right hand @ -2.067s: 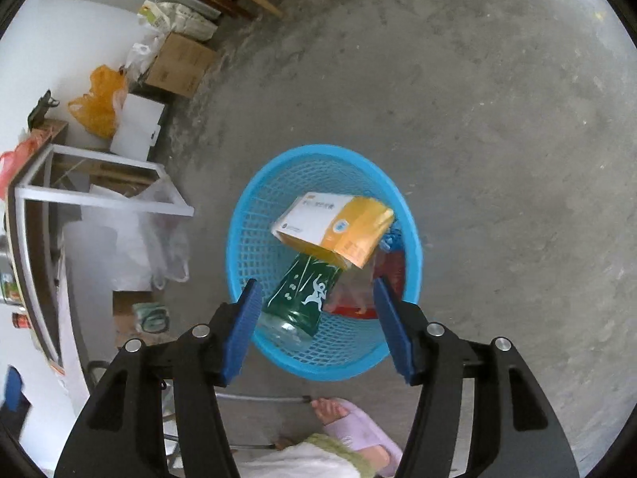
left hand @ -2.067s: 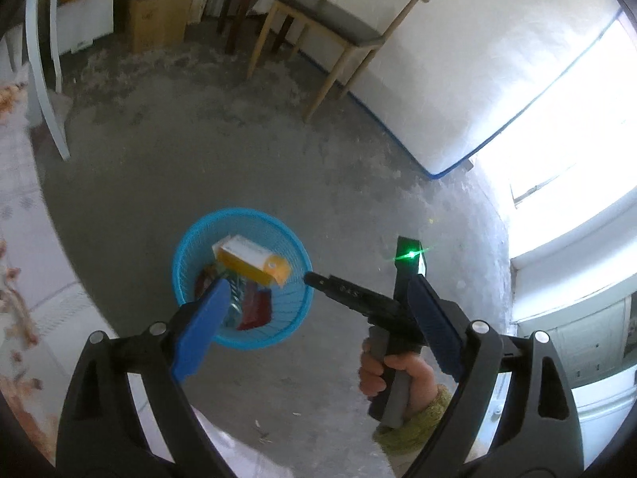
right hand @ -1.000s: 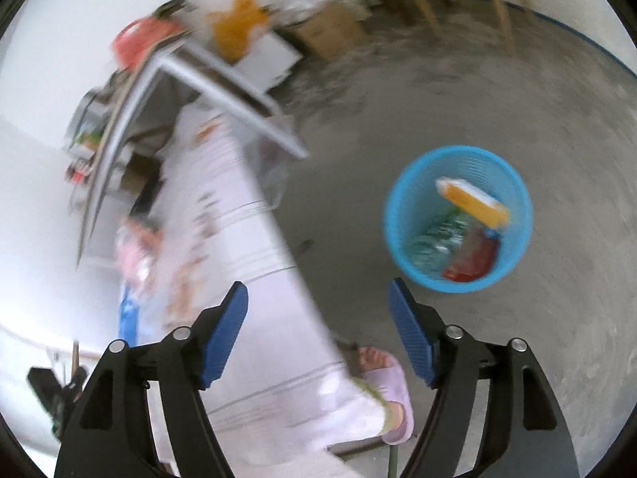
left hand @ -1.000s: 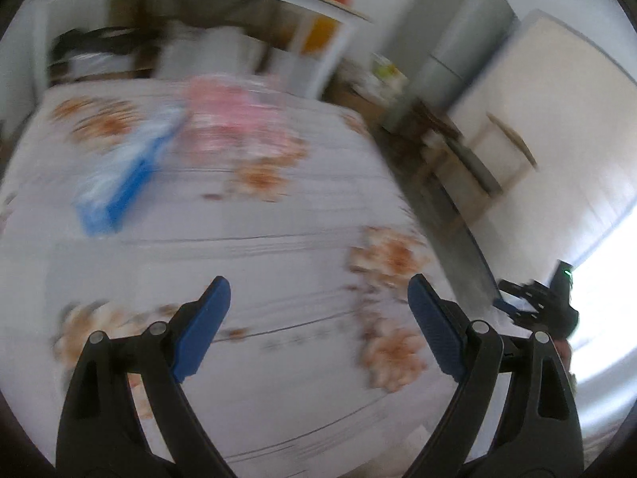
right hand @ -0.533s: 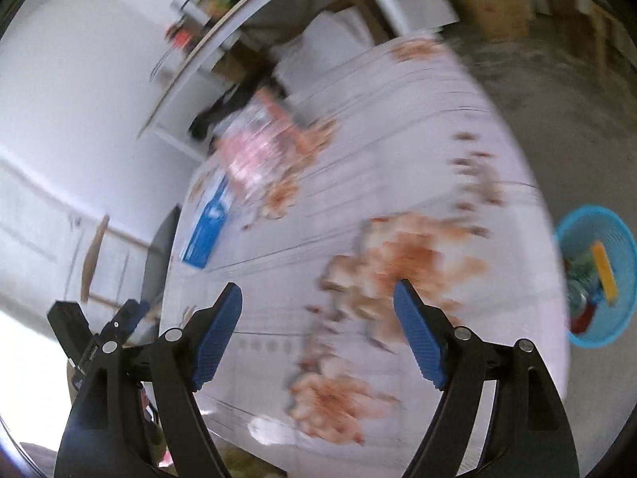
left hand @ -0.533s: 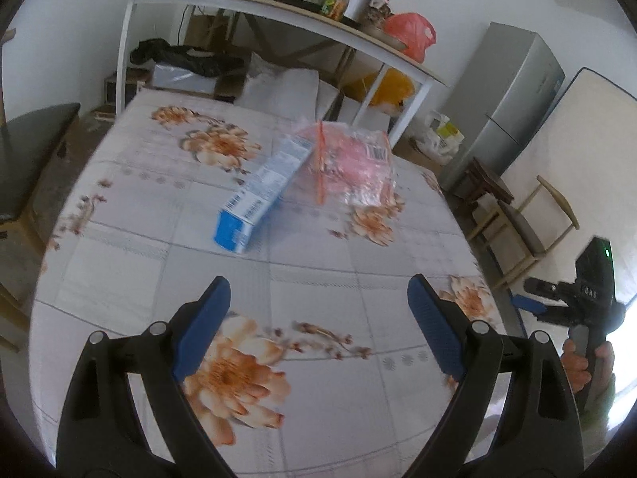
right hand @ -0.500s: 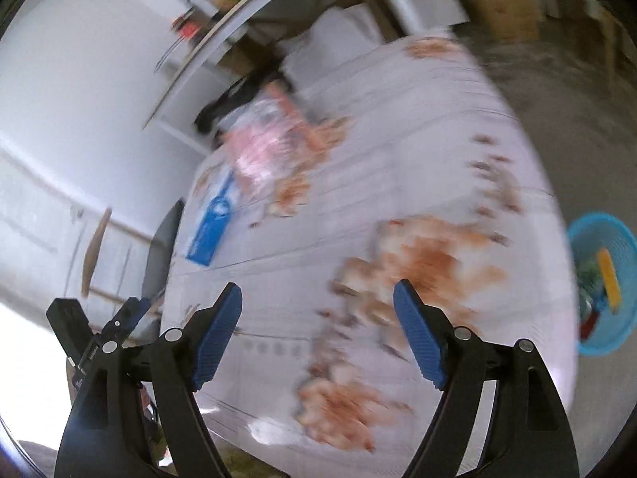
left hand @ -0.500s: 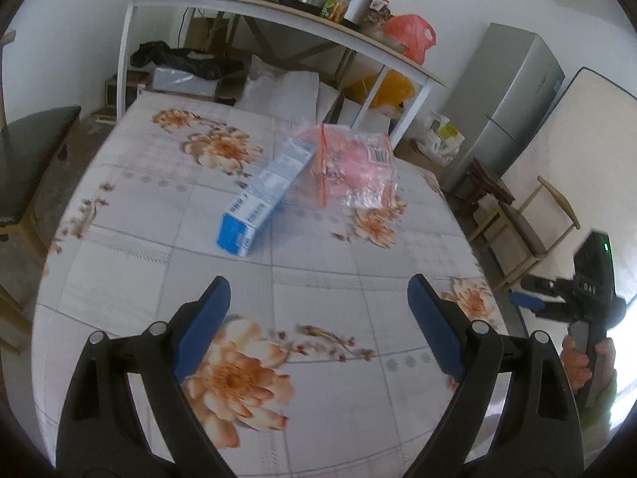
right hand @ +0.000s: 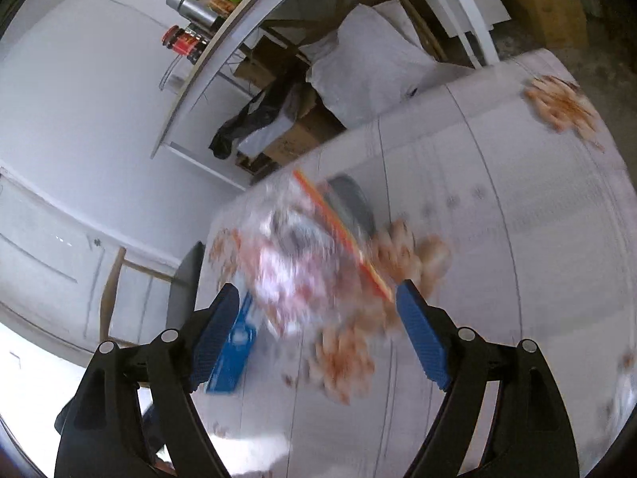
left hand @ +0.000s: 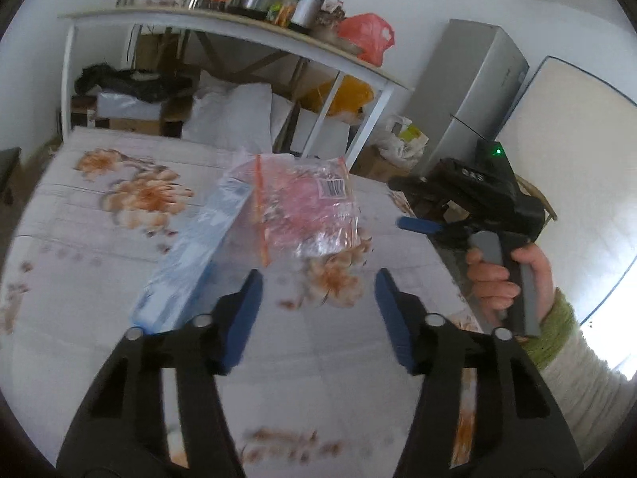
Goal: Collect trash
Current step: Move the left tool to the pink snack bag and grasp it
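Observation:
A clear plastic bag with pink contents [left hand: 306,207] lies on the flowered tablecloth [left hand: 99,239], leaning against a long blue box [left hand: 183,255]. My left gripper [left hand: 318,314] hovers just short of the bag. Its jaws are closing and hold nothing. From the right side, my right gripper [right hand: 318,338] stands open close above the same bag [right hand: 302,255], which is blurred and lies just beyond the fingertips, apart from the pads. The blue box [right hand: 235,354] shows behind the left finger. A hand [left hand: 497,275] holds the right gripper at the table's right edge.
A white shelf table [left hand: 239,24] with jars, pots and a red bag stands behind the table, with sacks and boxes under it. A grey fridge [left hand: 469,91] is at the back right. A wooden chair [right hand: 115,290] stands at the table's far side.
Both grippers swung from the blue basket on the floor to the table. The left came nearer the bag and its jaws narrowed. The right swept in over the bag.

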The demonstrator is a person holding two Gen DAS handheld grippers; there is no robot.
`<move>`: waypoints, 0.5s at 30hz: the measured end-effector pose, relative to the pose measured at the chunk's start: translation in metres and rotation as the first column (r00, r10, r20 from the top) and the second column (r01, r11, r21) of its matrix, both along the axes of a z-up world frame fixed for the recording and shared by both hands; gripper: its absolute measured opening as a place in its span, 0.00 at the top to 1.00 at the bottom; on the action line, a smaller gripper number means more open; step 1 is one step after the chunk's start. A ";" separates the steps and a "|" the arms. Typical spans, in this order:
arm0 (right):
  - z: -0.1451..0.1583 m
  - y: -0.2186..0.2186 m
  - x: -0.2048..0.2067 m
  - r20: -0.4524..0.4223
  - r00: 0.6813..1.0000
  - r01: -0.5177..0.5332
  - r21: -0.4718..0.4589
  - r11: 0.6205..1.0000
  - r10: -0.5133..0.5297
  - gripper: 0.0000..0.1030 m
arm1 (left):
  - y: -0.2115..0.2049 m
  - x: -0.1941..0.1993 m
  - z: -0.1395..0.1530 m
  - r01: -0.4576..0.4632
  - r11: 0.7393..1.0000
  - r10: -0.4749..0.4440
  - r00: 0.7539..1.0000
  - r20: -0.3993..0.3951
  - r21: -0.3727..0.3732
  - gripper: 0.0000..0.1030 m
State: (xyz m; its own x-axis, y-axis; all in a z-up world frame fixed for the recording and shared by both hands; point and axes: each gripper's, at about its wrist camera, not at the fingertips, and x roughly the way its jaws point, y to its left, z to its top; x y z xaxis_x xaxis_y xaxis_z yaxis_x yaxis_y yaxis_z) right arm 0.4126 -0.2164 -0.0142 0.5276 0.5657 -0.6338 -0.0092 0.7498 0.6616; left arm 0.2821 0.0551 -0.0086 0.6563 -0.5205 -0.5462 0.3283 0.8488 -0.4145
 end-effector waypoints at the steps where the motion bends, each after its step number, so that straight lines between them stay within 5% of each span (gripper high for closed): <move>1: -0.002 -0.001 0.008 -0.004 1.000 0.008 0.001 1.000 -0.008 0.23 | -0.004 0.009 -0.003 -0.009 1.000 0.009 1.000 -0.009 -0.002 0.55; 6: -0.026 -0.006 0.045 -0.045 0.999 0.010 0.062 0.998 -0.007 0.23 | -0.034 0.061 -0.019 -0.097 0.993 0.101 0.994 -0.051 0.064 0.65; 15: -0.047 0.004 0.050 -0.039 0.990 -0.133 0.085 0.987 0.137 0.26 | -0.059 0.097 -0.038 -0.102 0.991 0.112 0.987 -0.112 0.093 0.81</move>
State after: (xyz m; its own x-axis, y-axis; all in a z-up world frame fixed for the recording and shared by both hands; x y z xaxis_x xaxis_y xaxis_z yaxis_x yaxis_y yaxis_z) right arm 0.4621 -0.2125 -0.0612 0.4150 0.6807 -0.6036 -0.0757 0.6870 0.7227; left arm 0.3795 -0.0037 -0.0462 0.6350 -0.3985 -0.6618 0.1878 0.9106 -0.3682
